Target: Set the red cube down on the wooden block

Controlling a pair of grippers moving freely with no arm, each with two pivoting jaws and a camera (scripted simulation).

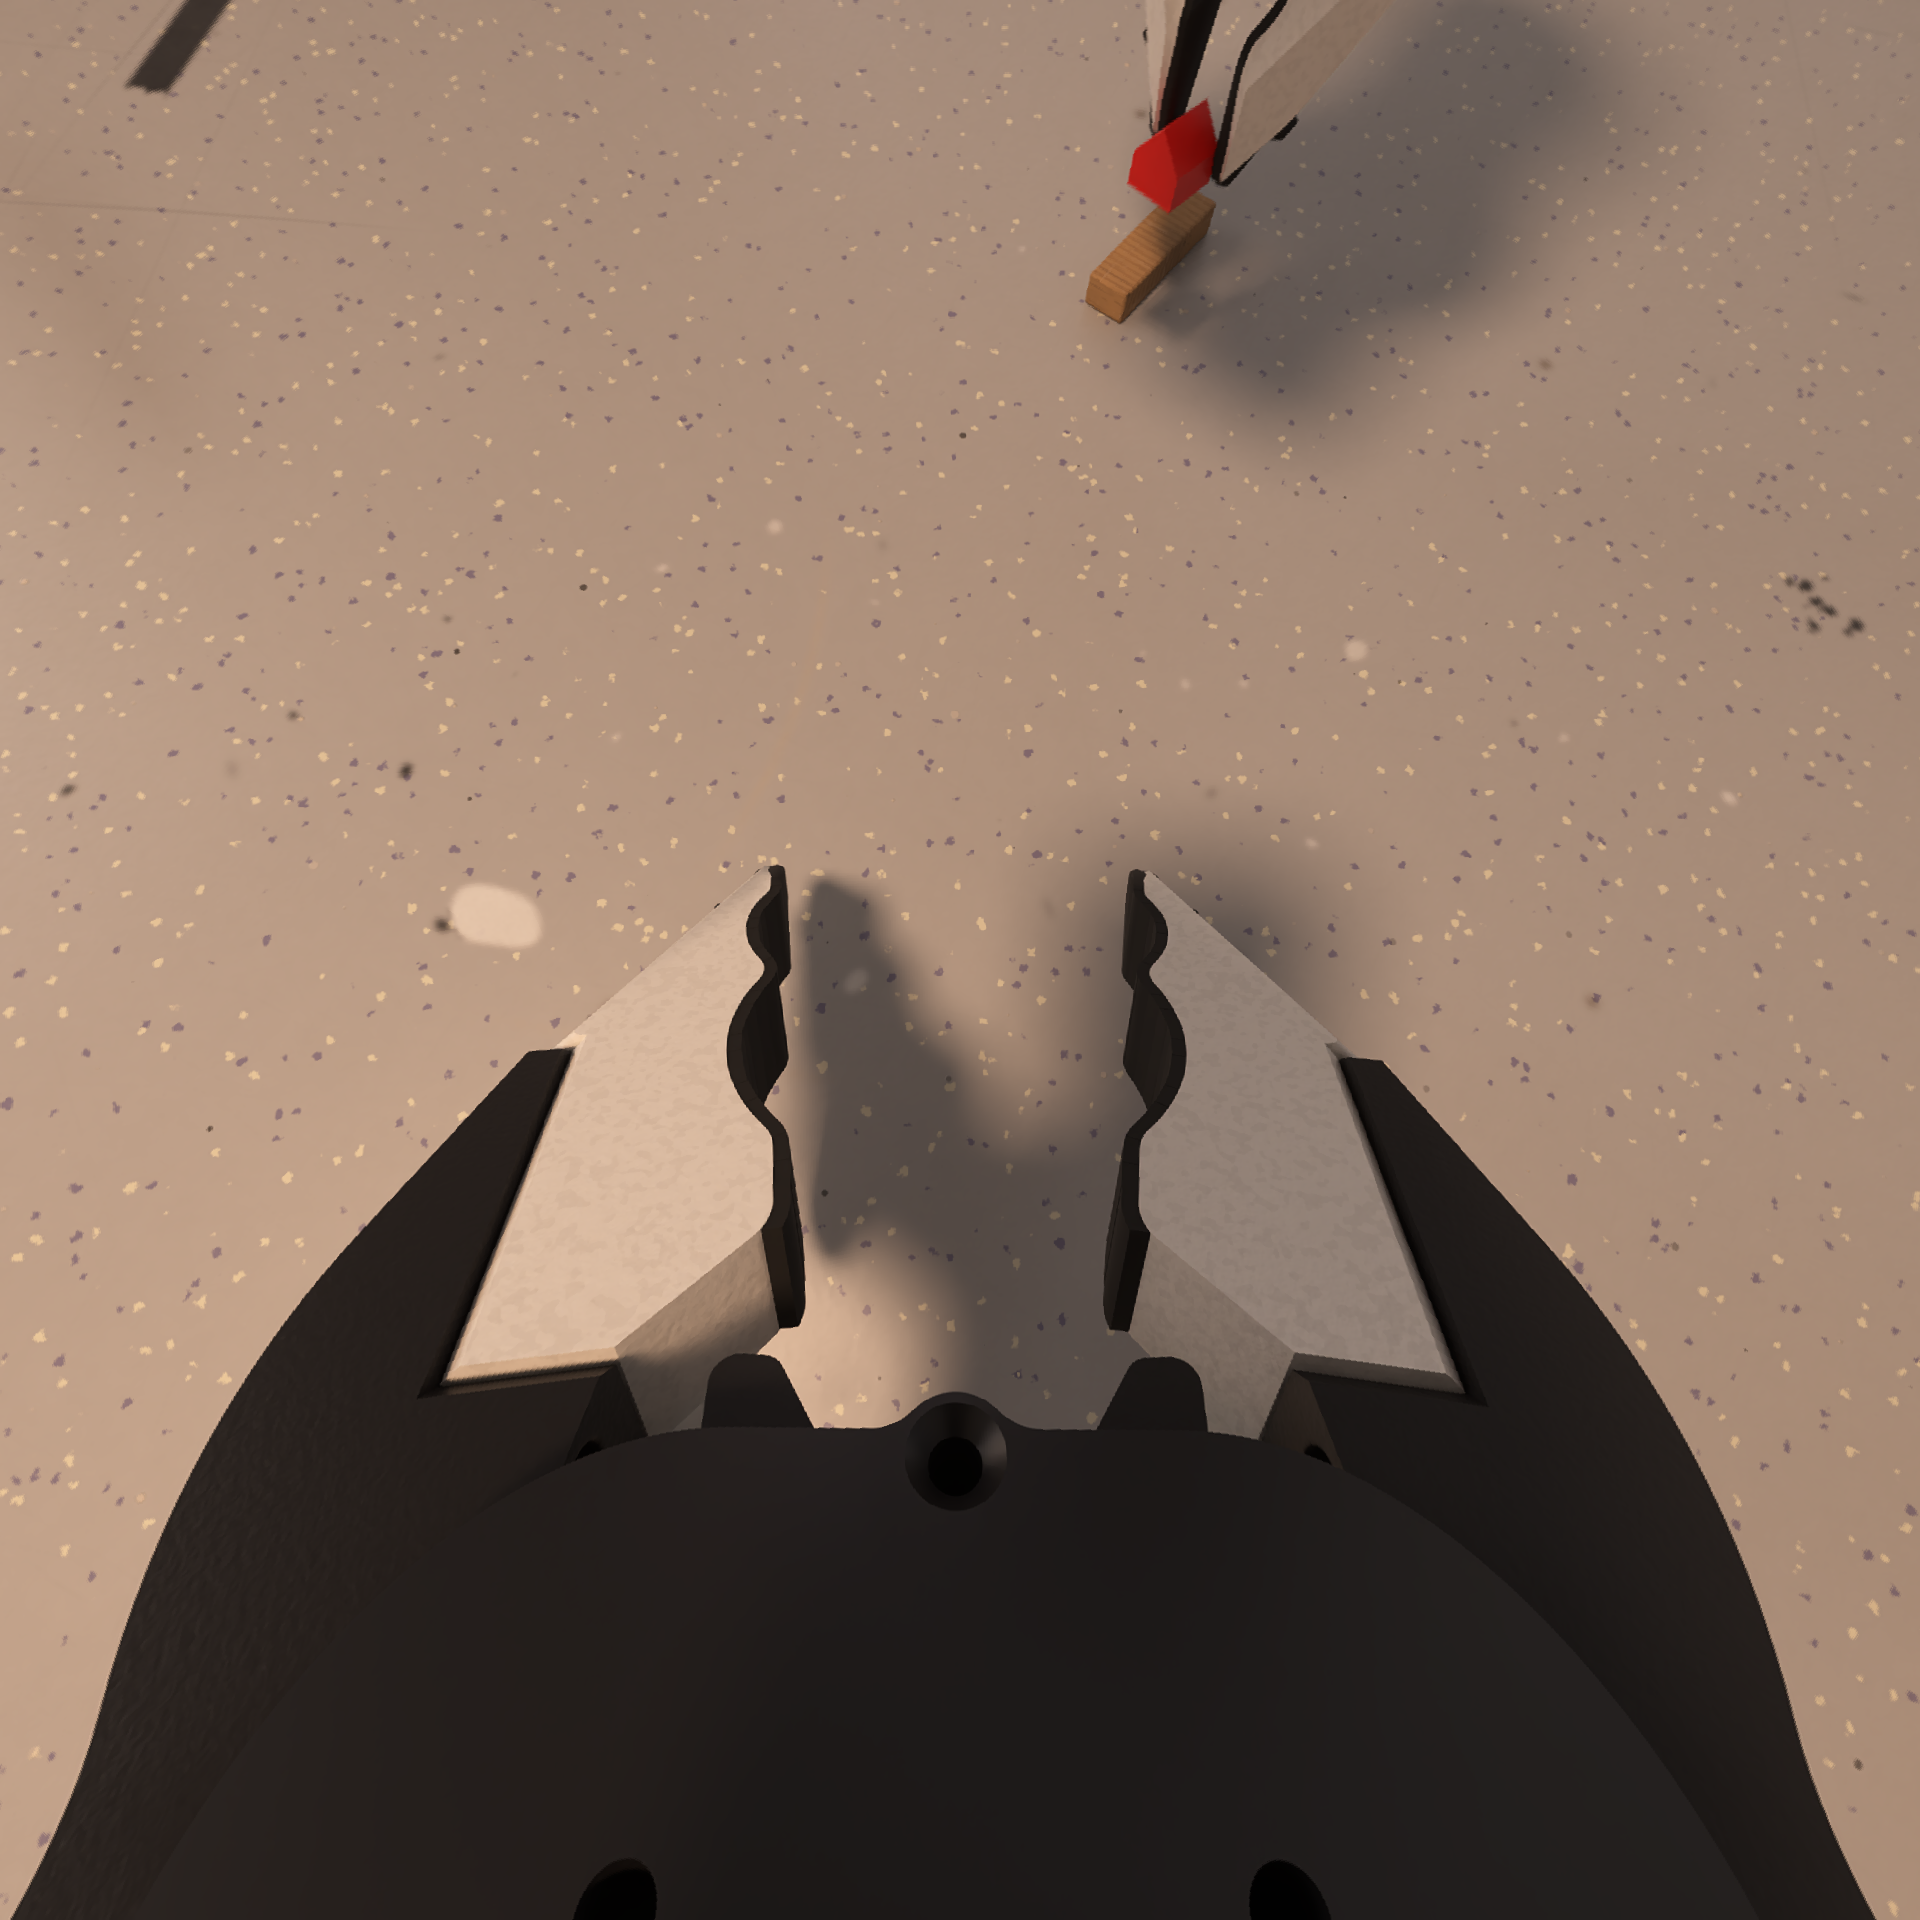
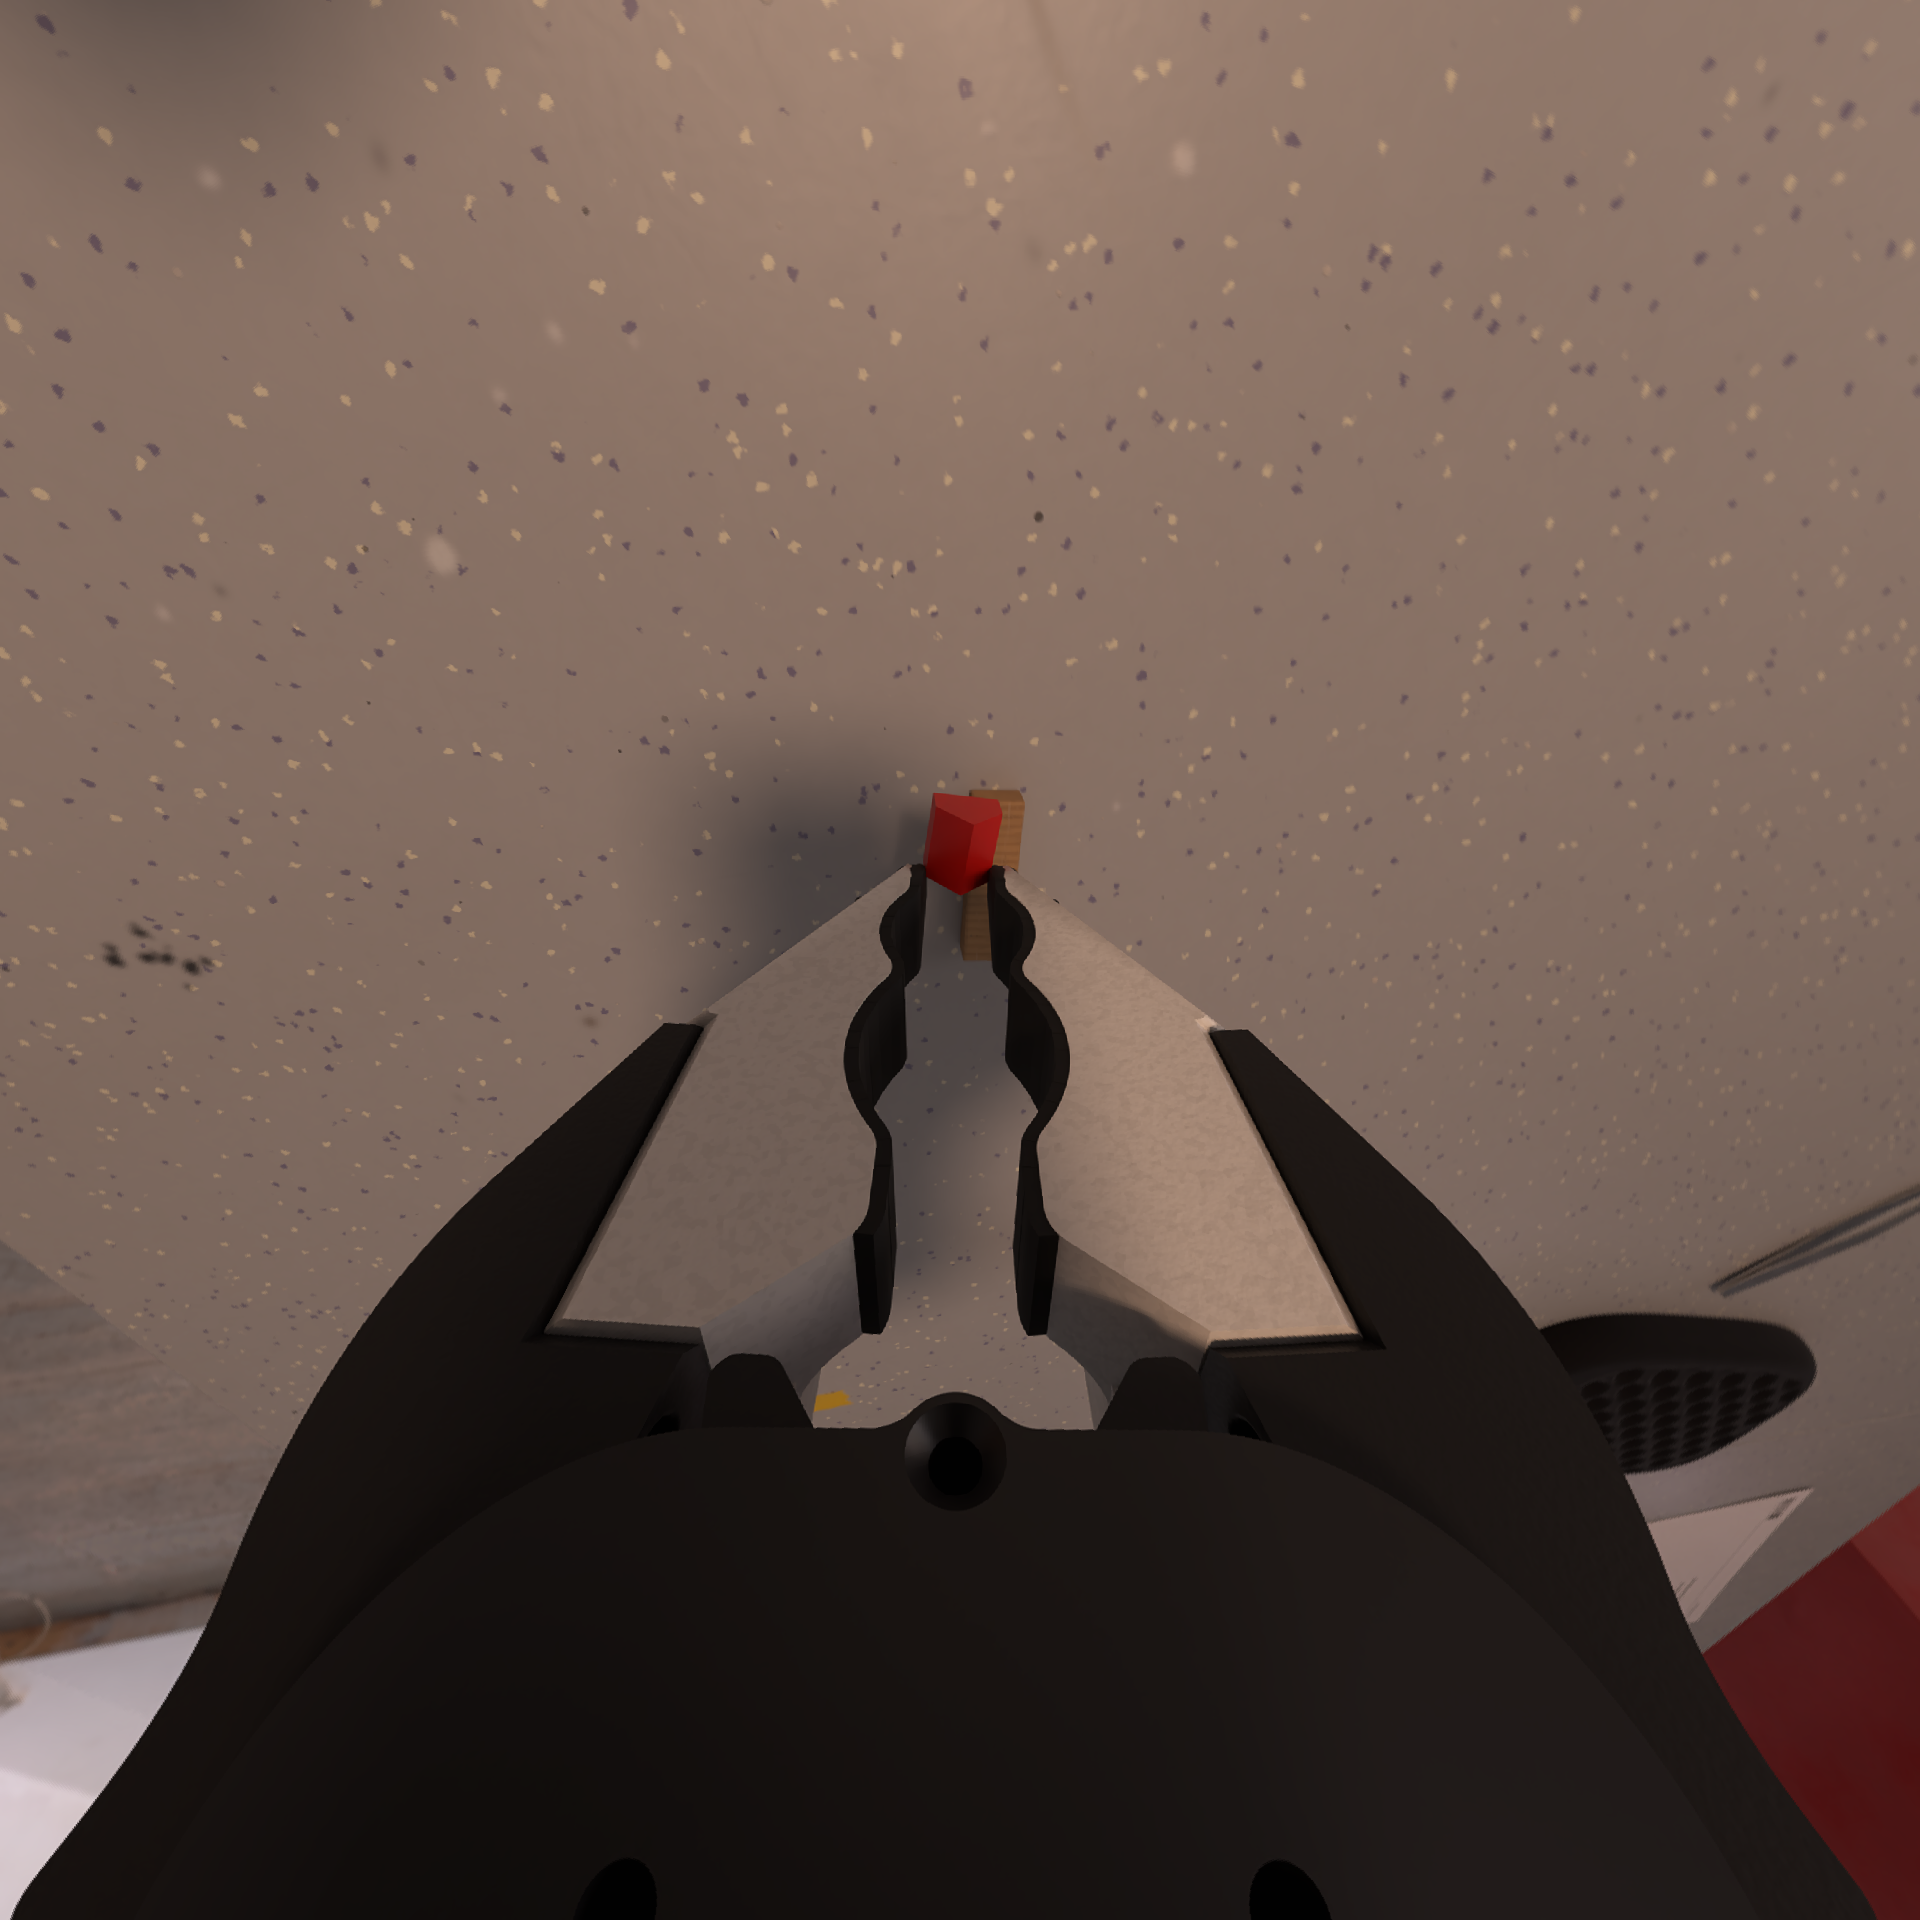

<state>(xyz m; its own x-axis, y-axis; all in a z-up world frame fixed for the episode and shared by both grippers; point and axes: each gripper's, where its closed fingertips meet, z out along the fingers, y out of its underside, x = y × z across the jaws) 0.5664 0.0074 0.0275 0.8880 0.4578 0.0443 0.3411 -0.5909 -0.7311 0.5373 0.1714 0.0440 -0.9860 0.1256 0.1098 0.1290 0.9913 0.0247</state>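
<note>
Right tool (image 2: 956, 878) is clamped on the red cube (image 2: 962, 840), pinched at the very fingertips, cube tilted in the grip. From the left wrist view the cube (image 1: 1172, 164) hangs over the far end of the wooden block (image 1: 1151, 257); can't tell if it touches the block or sits just above. Block lies flat on the speckled worktop (image 1: 727, 520), its long axis running diagonally in that view. Left tool (image 1: 956, 883) is well apart from both, jaws spread wide with nothing between them, hovering over bare worktop. Dark smudges on the worktop (image 1: 1820, 606) off to its right.
</note>
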